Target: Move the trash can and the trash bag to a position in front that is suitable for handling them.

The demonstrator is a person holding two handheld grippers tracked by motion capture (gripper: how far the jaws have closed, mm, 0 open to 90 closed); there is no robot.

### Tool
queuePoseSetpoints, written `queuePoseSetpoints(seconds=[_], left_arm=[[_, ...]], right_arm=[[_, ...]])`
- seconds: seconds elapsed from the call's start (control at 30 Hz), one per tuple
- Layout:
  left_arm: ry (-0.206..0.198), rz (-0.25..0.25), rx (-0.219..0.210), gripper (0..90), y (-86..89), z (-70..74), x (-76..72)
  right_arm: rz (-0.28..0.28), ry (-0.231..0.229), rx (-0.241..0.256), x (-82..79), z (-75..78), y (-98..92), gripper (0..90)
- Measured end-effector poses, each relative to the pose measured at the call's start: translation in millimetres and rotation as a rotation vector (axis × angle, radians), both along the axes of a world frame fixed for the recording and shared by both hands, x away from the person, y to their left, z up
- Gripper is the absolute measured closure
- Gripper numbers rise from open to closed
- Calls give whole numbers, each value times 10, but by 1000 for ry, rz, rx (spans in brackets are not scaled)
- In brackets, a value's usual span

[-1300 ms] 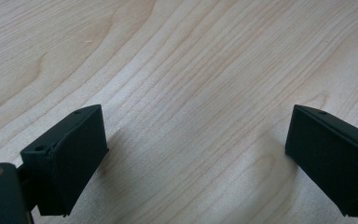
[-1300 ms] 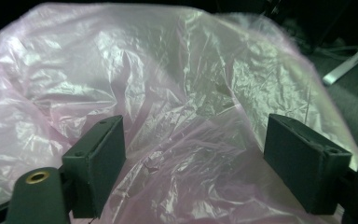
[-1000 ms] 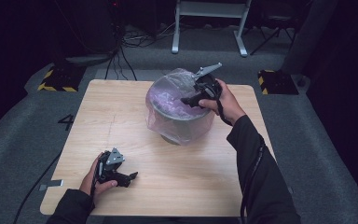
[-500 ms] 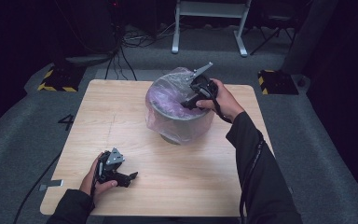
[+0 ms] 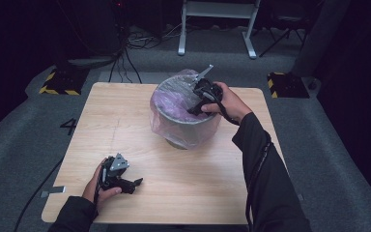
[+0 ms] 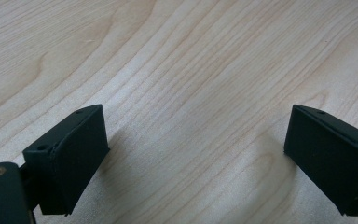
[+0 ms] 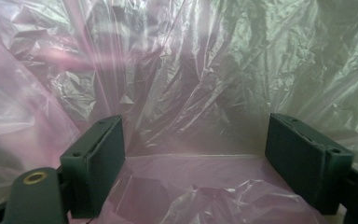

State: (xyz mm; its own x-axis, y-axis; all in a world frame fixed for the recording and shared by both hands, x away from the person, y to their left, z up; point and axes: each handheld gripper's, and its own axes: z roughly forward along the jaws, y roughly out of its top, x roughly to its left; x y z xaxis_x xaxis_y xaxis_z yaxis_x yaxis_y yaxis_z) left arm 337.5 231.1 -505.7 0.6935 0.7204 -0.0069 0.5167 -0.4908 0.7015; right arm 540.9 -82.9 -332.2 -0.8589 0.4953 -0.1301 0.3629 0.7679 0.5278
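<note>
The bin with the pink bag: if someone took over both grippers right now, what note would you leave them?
Right gripper: jaws open, inside the bin, holding nothing, pointed at the pink bag lining it.
Left gripper: jaws open, low over the table at its near left, idle.
Done: bag sits in the bin, its edge draped over the rim.
Left: probably pressing the bag flat inside; it looks crumpled.

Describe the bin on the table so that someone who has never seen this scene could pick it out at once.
Start at the light wooden table and look to its far right part. There stands a round grey bin, lined with a thin pink plastic bag that drapes over its rim, and the right gripper reaches into it with open jaws. It is the table's one container; the left gripper rests near the front edge.
</note>
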Motion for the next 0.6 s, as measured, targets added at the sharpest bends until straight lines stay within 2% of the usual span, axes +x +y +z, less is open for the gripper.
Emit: queuePoseSetpoints(seconds=[0.6], left_arm=[[-1, 0, 1, 61, 0, 1, -1]], right_arm=[[5, 25, -73, 29, -22, 71, 199]])
